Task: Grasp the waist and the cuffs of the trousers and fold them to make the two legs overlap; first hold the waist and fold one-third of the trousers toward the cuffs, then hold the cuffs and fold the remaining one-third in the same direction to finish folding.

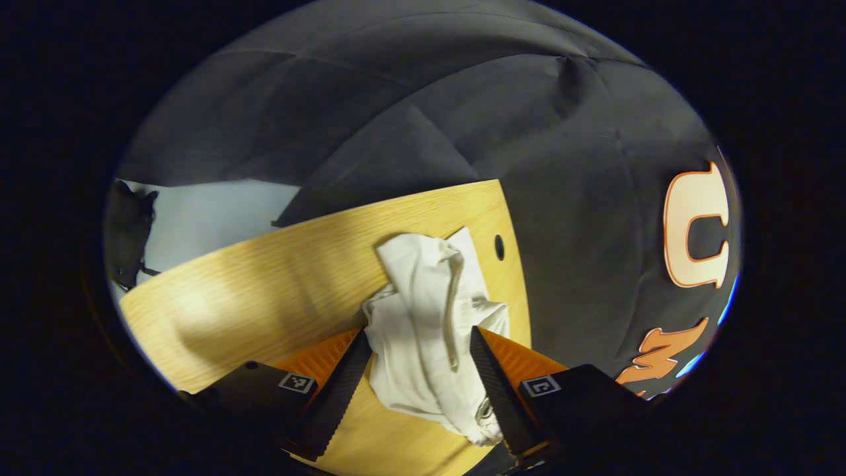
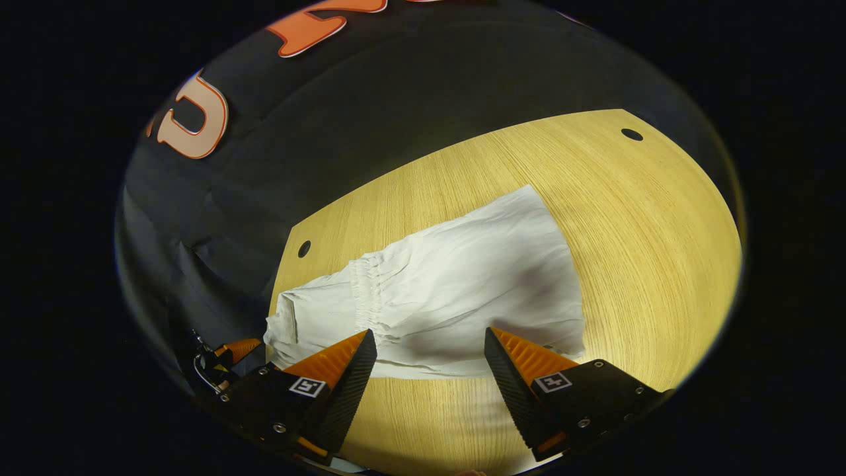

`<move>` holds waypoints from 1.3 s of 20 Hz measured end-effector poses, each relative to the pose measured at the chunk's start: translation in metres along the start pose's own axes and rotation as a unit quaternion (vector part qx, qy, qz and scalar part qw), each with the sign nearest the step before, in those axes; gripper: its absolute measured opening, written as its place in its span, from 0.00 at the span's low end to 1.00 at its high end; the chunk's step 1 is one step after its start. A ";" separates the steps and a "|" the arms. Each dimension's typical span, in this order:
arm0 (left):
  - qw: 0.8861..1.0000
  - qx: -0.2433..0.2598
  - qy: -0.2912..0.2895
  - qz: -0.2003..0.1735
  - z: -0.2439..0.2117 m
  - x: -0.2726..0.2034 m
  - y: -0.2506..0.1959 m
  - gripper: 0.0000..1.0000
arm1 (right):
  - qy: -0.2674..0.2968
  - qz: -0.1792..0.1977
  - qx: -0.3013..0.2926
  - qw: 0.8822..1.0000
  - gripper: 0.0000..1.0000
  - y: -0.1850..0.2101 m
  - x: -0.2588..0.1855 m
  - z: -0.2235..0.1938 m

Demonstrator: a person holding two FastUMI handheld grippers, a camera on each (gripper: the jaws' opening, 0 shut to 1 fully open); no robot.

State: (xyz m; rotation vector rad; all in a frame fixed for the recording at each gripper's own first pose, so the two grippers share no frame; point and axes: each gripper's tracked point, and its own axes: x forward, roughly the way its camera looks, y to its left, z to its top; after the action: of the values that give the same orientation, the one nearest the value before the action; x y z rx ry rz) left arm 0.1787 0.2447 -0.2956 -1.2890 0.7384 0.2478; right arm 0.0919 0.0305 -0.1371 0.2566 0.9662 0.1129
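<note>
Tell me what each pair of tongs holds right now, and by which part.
Nothing is held. The left tongs stand open around a bunched end of the trousers; the right tongs are open before them.

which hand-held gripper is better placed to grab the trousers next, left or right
Left, probably. The left hand-held gripper is open with the bunched end of the white trousers already between its fingers. The right hand-held gripper is open too, but only at the cloth's near edge above the wooden table.

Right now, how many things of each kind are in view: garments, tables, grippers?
White cotton trousers: 1
Light wooden table: 1
Two-finger grippers: 2, the left gripper and the right gripper
Total: 4
</note>
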 end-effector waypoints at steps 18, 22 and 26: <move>0.992 0.121 -0.016 0.016 0.000 0.033 -0.062 0.05 | -0.013 -0.015 0.023 1.000 0.98 -0.049 -0.011 0.012; 0.978 0.207 -0.029 -0.016 -0.010 0.009 -0.125 0.02 | -0.027 -0.016 0.019 0.999 0.99 -0.058 -0.013 0.021; 0.964 0.256 -0.031 -0.062 -0.036 -0.009 -0.192 0.02 | -0.045 -0.026 0.008 0.999 0.99 -0.077 -0.024 0.033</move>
State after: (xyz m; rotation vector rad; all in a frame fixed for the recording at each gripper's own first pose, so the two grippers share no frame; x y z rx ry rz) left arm 0.2663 0.1574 -0.1440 -0.8258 0.6140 -0.0092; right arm 0.1038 -0.0545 -0.1203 0.2499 0.8843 0.0458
